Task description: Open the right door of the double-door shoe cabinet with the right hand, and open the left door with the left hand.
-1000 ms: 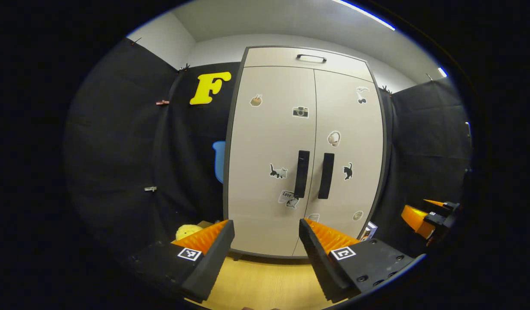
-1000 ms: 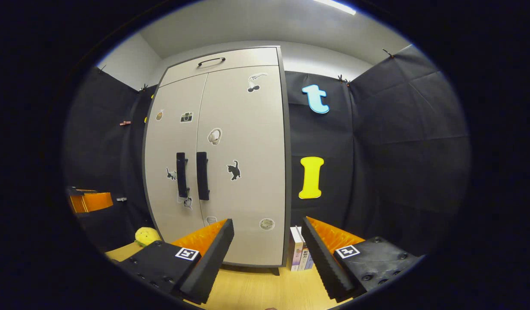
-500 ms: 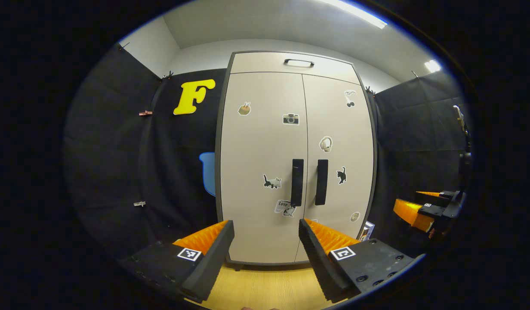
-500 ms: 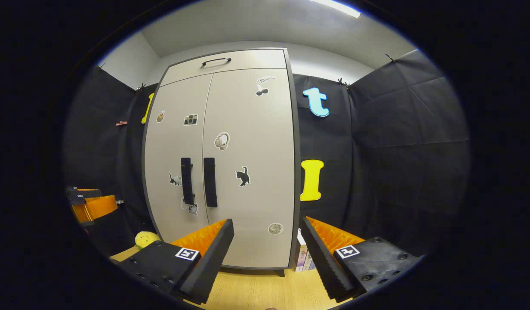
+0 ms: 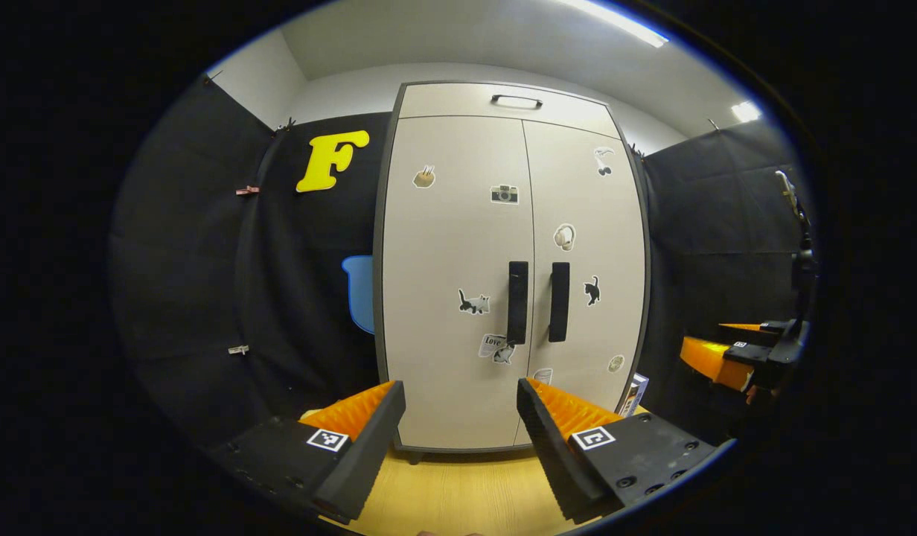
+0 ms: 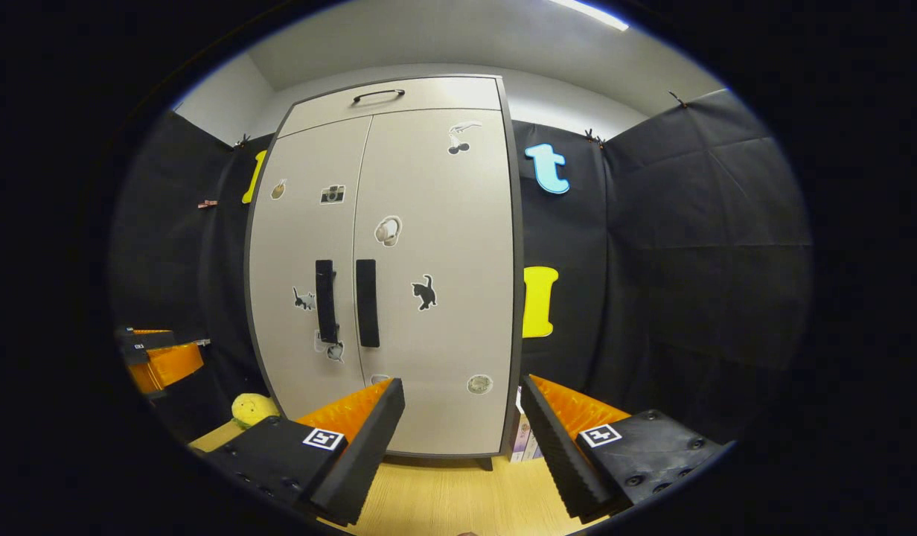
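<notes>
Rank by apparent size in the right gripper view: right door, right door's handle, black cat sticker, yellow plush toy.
1. right door
2. right door's handle
3. yellow plush toy and black cat sticker look alike, so unranked.

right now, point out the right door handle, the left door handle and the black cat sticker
right door handle [image 6: 366,303], right gripper view, middle of the bar
left door handle [image 5: 517,301], left gripper view, middle of the bar
black cat sticker [image 6: 425,292], right gripper view, the cat's body

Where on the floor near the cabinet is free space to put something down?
The wooden floor in front of the shoe cabinet is bare, between the two gripper fingers. It is crowded beside the cabinet: books stand at its right foot, and a yellow plush toy lies at its left.
</notes>
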Action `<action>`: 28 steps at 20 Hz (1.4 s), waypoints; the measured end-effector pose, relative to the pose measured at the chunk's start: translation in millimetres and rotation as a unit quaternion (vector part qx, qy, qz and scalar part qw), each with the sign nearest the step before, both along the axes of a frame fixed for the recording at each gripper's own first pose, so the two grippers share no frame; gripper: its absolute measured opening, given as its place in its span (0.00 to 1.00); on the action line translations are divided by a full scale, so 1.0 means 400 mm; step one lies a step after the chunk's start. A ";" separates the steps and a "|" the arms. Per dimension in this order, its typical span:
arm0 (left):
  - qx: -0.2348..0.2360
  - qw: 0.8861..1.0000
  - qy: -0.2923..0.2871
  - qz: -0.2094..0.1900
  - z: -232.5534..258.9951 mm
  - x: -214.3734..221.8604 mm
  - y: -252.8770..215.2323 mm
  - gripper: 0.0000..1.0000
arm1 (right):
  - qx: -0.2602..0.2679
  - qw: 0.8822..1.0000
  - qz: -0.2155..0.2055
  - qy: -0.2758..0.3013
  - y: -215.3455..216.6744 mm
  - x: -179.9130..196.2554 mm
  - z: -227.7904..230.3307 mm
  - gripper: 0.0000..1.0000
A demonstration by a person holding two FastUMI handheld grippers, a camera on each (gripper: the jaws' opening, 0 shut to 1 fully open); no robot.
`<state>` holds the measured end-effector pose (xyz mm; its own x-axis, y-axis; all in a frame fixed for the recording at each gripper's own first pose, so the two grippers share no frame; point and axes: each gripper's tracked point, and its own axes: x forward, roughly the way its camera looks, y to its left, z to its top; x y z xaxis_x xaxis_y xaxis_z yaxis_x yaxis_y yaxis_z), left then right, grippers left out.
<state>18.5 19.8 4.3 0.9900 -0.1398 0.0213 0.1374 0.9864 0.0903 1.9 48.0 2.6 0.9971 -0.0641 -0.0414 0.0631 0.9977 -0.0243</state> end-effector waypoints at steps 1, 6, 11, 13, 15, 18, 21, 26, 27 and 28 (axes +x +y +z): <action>0.000 1.000 0.000 0.001 -0.001 0.002 0.004 0.93 | 0.001 1.000 0.001 0.000 0.004 0.002 0.001 0.99; -0.003 1.000 0.007 0.006 -0.015 0.002 0.029 0.93 | 0.004 1.000 0.016 0.002 0.038 0.030 0.012 0.99; 0.002 1.000 0.018 0.025 -0.042 0.002 0.072 0.93 | 0.038 0.998 0.045 0.012 0.103 0.103 0.064 0.99; -0.001 0.999 0.029 0.031 -0.062 0.000 0.088 0.93 | 0.039 0.998 0.046 0.005 0.123 0.137 0.093 0.98; -0.014 0.999 0.037 0.029 -0.074 -0.005 0.098 0.94 | 0.032 0.998 0.054 -0.002 0.152 0.177 0.122 0.99; -0.020 0.999 0.039 0.030 -0.078 -0.015 0.124 0.94 | 0.021 0.998 0.060 -0.012 0.197 0.246 0.159 0.98; -0.018 0.998 0.039 0.034 -0.083 -0.021 0.147 0.94 | 0.012 0.997 0.068 -0.024 0.249 0.315 0.182 0.98; -0.013 0.998 0.042 0.046 -0.095 -0.034 0.203 0.93 | -0.012 0.998 0.052 -0.011 0.286 0.422 0.168 0.97; -0.015 0.998 0.046 0.048 -0.103 -0.036 0.216 0.94 | -0.011 0.999 0.050 -0.005 0.293 0.441 0.160 0.97; -0.016 0.997 0.048 0.051 -0.106 -0.039 0.229 0.94 | -0.010 0.999 0.049 0.004 0.298 0.457 0.148 0.98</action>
